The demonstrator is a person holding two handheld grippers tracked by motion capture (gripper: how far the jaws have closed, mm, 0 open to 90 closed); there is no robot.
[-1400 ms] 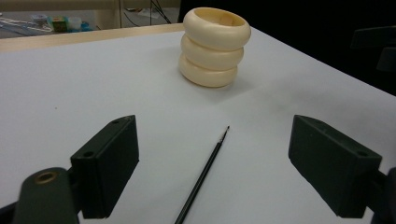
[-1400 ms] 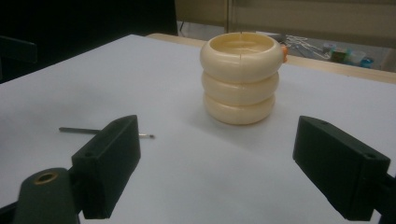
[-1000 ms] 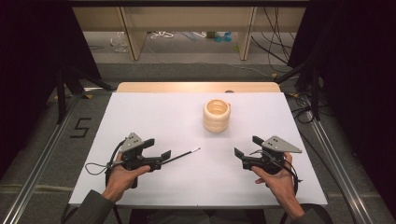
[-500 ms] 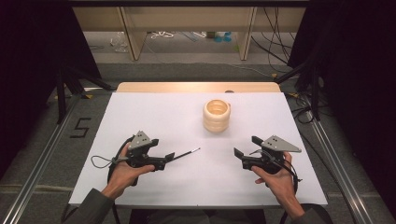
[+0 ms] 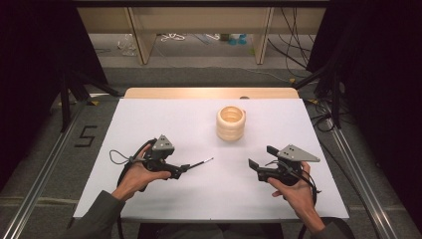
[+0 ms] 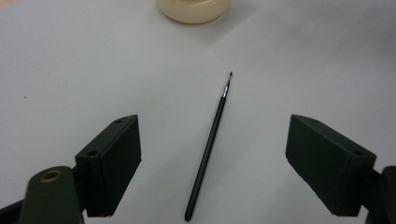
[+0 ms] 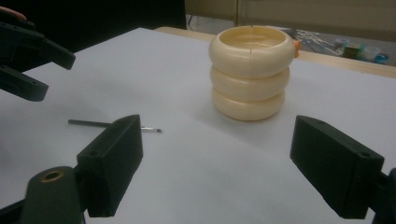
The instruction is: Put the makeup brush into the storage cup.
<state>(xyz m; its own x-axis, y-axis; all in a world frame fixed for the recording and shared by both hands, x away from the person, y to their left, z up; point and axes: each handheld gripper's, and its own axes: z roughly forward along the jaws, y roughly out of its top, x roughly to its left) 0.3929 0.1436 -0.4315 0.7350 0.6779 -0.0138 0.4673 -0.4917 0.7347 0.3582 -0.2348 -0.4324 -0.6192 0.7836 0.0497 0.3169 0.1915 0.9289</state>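
Left claw (image 5: pixel 185 169) is wide open and holds nothing; a thin black brush (image 6: pixel 208 145) lies flat on the worktop (image 5: pixel 164 119) between its jaws, near the front edge. Right claw (image 5: pixel 254 164) is likewise wide open and empty, facing the cream holder (image 5: pixel 231 123) at mid-worktop.

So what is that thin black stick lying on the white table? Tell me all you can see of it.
The thin black stick looks like a fine paintbrush: a slim dark handle, a short silvery collar and a tiny dark pointed tip. It lies flat on the white table, tip toward the cream ringed pot. It lies between the open jaws of the left gripper, which do not touch it.
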